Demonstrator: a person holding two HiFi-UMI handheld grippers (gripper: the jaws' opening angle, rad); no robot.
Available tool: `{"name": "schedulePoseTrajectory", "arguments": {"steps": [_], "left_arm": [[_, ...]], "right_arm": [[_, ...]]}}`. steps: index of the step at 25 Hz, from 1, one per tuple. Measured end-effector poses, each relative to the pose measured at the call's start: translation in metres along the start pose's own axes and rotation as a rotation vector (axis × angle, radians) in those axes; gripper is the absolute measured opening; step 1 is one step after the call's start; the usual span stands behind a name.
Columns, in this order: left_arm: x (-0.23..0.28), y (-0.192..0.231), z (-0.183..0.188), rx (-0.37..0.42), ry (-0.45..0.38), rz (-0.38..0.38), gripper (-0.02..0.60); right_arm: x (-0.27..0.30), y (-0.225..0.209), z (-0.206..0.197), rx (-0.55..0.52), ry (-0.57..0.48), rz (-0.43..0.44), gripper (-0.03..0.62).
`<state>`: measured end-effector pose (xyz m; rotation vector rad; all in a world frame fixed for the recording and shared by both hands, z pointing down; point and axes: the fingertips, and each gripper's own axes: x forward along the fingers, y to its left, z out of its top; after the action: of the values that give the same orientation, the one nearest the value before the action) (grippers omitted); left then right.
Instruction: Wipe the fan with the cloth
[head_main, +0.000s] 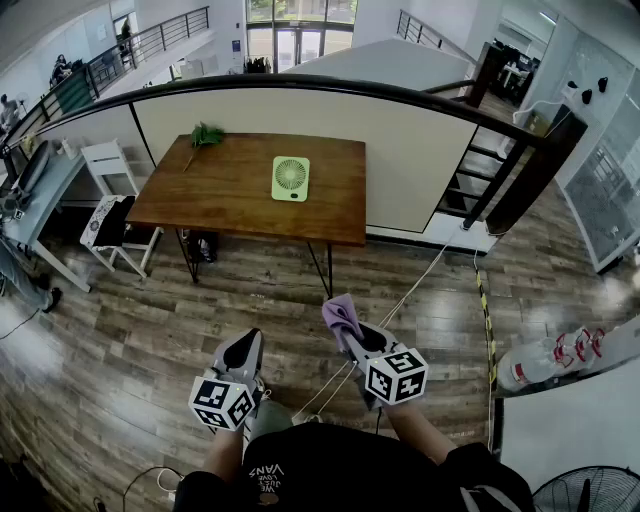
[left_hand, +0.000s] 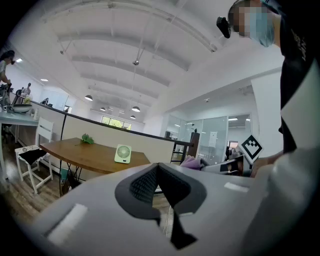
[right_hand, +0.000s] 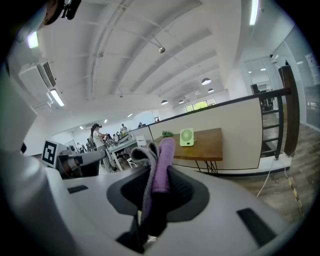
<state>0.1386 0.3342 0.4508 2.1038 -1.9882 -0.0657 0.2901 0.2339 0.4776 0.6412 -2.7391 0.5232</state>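
At lower left of the head view, the left hand-held gripper (head_main: 248, 340) has its jaws pressed together with nothing between them. Just right of it, the right hand-held gripper (head_main: 350, 335) is clamped on the cloth (head_main: 340, 314), and a purple fold stands up past its tips. The fan (head_main: 291, 178) stands on the surface (head_main: 230, 195) at upper centre, well apart from both, with open floor (head_main: 250, 290) between.

The step in hand looks like the approach. To do it well, walk right up to the surface before reaching. Keep the clamp firm, and lead with the free fold so that cloth rather than jaw tips meets the grille. The fan looks light and may slide or tip under a wipe, so the empty left hand-held gripper could brace its side or base.

At the surface's left end stands a white chair (head_main: 105, 160), and a green sprig (head_main: 205, 135) lies at its upper-left corner, clear of the fan. A cable (head_main: 415, 278) runs slantwise over the floor from lower centre toward the right wall. It crosses the likely path and is a snag for the feet. Stairs (head_main: 470, 185) drop away at the right.
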Motion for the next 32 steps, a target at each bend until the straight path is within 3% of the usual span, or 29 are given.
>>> {"name": "schedulePoseTrajectory", "arguments": {"steps": [9, 17, 32], "left_arm": [[0.016, 0.026, -0.001, -0.025, 0.004, -0.007, 0.012], [0.046, 0.085, 0.014, -0.019, 0.024, -0.008, 0.012], [0.101, 0.198, 0.042, 0.000, 0.083, -0.145, 0.015]], "right_arm": [[0.023, -0.006, 0.009, 0.033, -0.016, -0.025, 0.095], [0.074, -0.009, 0.035, 0.059, -0.023, -0.070, 0.095], [0.185, 0.002, 0.073, 0.124, -0.066, -0.171, 0.095]]}}
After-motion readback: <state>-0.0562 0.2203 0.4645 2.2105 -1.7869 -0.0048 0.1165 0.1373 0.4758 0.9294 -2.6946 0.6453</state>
